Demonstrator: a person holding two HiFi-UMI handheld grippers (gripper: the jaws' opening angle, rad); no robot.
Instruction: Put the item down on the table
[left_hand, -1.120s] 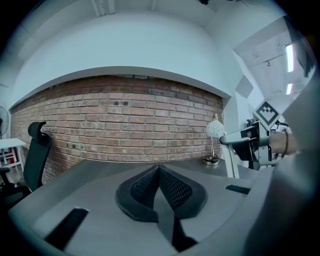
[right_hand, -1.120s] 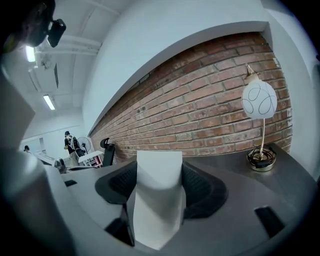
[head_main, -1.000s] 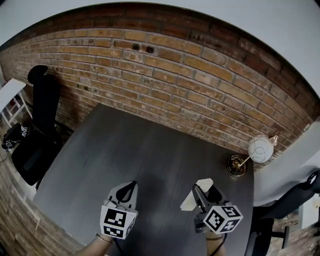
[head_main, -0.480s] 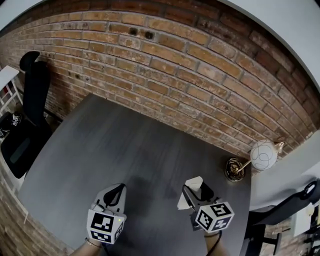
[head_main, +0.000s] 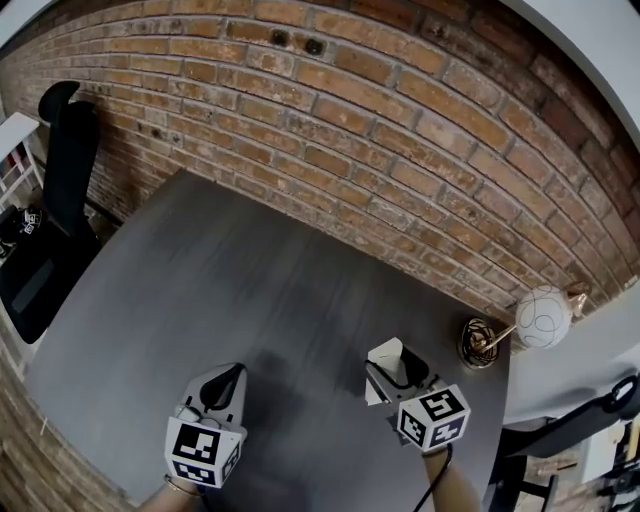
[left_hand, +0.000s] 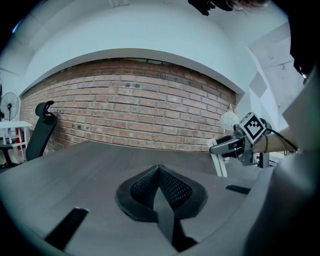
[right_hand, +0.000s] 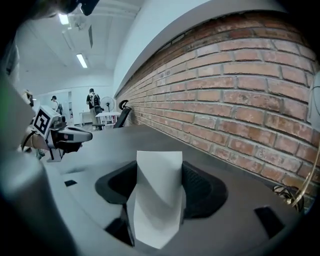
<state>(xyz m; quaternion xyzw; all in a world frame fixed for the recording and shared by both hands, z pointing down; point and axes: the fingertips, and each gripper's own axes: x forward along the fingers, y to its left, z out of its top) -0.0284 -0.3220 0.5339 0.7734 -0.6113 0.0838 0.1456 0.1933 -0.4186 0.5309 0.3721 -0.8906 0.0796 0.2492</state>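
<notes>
White folded piece (right_hand: 155, 210) upright between right tool (right_hand: 160, 176) jaws, clamped tight, over dark worktop (head_main: 250, 280) near right edge. Globe lamp (head_main: 540, 318) close by on right, brick wall (head_main: 400, 130) behind. Left tool (left_hand: 159, 169) well apart on left, jaws together, empty.

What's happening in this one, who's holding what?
A person works two handheld grippers over a dark table by a brick wall. The right gripper is shut on a white folded piece, held low over the table, not yet released. The left gripper is shut and empty, off to the side.
</notes>
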